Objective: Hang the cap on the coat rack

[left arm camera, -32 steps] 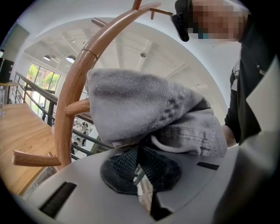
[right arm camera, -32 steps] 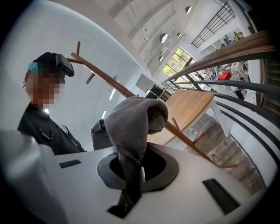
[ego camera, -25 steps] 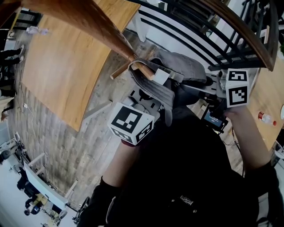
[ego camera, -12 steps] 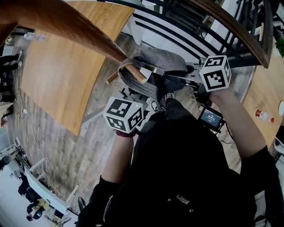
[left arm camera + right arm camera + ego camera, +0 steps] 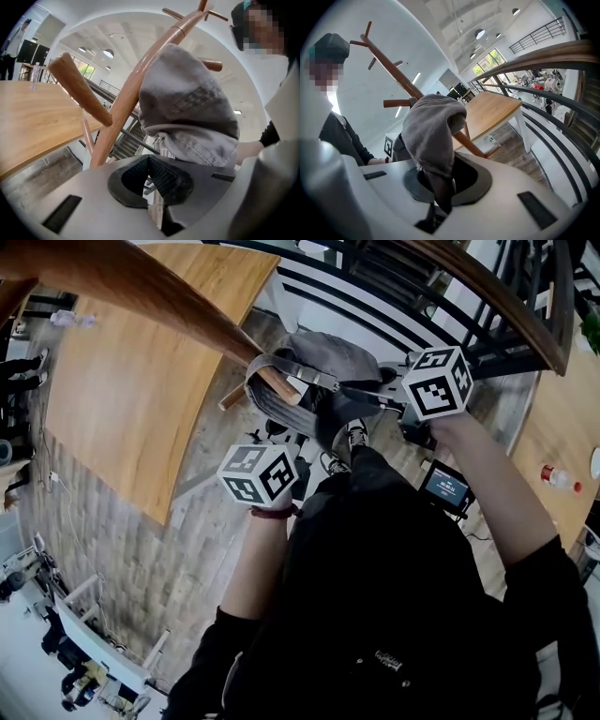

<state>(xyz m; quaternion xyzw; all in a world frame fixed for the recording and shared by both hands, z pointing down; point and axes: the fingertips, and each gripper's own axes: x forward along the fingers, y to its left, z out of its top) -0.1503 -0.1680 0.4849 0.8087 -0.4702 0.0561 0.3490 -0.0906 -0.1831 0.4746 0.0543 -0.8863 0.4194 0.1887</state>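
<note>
The cap [image 5: 323, 357] drapes a coat rack [image 5: 141, 287] peg (nearly hung). The right gripper [image 5: 439, 194] pinches its fabric, and the left gripper [image 5: 149, 161] is closed and empty. Letting go remains.

The coat rack [image 5: 141, 287] runs off your head view's left edge; the cap [image 5: 328, 357] covers the fingertips of your right gripper [image 5: 319, 382].

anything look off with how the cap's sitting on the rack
The grey cap sits crumpled and lopsided over a peg of the coat rack, one side sagging, with the right tool clamped on its fabric. Nothing looks damaged.
</note>
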